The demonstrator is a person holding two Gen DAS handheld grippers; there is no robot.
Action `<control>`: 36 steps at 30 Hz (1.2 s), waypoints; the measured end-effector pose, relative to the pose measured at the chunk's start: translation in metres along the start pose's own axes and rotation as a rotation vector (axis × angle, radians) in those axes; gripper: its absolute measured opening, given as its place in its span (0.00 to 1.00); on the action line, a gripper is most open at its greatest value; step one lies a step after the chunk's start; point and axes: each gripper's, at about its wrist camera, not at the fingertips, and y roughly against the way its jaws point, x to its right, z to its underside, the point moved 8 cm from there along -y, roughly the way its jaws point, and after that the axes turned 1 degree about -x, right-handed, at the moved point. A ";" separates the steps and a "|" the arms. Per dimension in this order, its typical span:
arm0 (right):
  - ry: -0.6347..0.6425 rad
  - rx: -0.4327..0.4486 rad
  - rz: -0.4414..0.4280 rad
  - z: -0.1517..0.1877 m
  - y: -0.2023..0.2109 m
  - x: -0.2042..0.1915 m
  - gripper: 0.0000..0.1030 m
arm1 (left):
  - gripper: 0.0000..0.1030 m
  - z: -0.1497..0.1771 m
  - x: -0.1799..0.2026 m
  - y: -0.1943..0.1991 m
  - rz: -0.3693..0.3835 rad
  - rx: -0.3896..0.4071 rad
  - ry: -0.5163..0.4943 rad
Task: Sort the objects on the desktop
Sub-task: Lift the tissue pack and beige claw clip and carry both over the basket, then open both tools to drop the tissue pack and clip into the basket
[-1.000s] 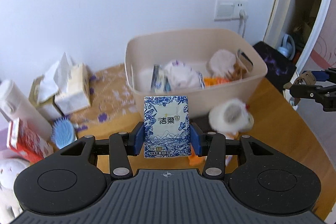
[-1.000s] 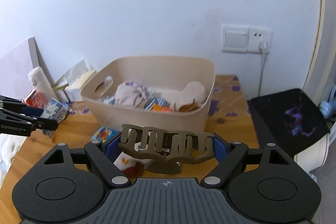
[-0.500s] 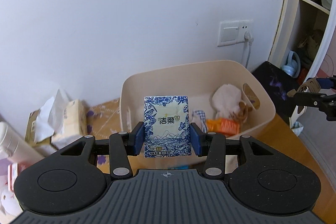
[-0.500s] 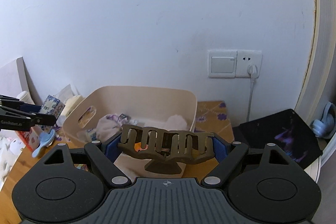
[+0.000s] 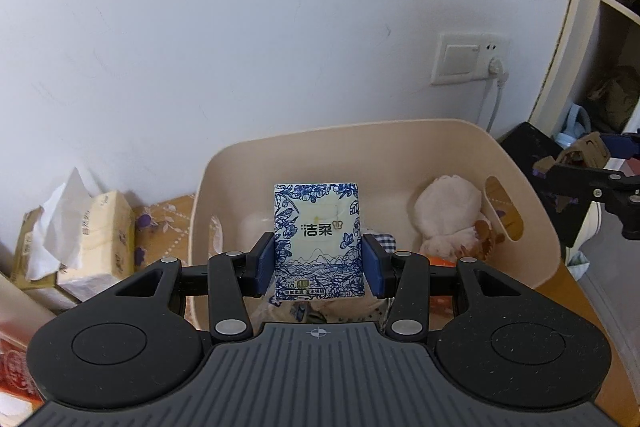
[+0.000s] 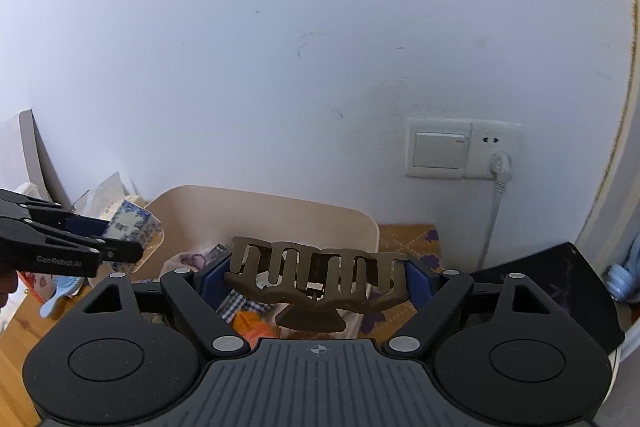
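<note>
Left hand-held gripper (image 5: 319,267) clamps one tissue pack (image 5: 319,239); right hand-held gripper (image 6: 316,277) clamps one hair claw (image 6: 316,277).

red box (image 5: 16,367) cut off at left edge, bin (image 5: 532,187) floor partly hidden by tissue pack (image 5: 319,239)

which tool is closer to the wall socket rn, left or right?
Right, judging roughly. The right tool, shut on the hair claw, is at the bin's socket-side end. The left tool, holding the tissue pack, sits toward the bin's opposite side.

Wooden table (image 5: 576,287) bears beige bin (image 5: 536,227), tissue packs (image 5: 96,235).
</note>
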 end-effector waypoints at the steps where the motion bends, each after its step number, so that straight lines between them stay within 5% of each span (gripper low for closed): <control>1: 0.008 -0.005 -0.002 0.000 -0.005 -0.001 0.81 | 0.45 0.001 -0.001 -0.005 -0.001 -0.007 0.005; 19: 0.066 -0.122 -0.056 0.019 -0.072 -0.031 0.83 | 0.46 0.017 -0.013 -0.042 -0.013 -0.082 0.041; 23: 0.070 -0.134 -0.051 0.022 -0.072 -0.037 0.92 | 0.71 0.016 -0.018 -0.038 -0.019 -0.083 0.070; 36: 0.028 -0.115 -0.019 0.026 -0.038 -0.041 1.00 | 0.76 0.032 -0.020 0.000 -0.044 -0.075 0.035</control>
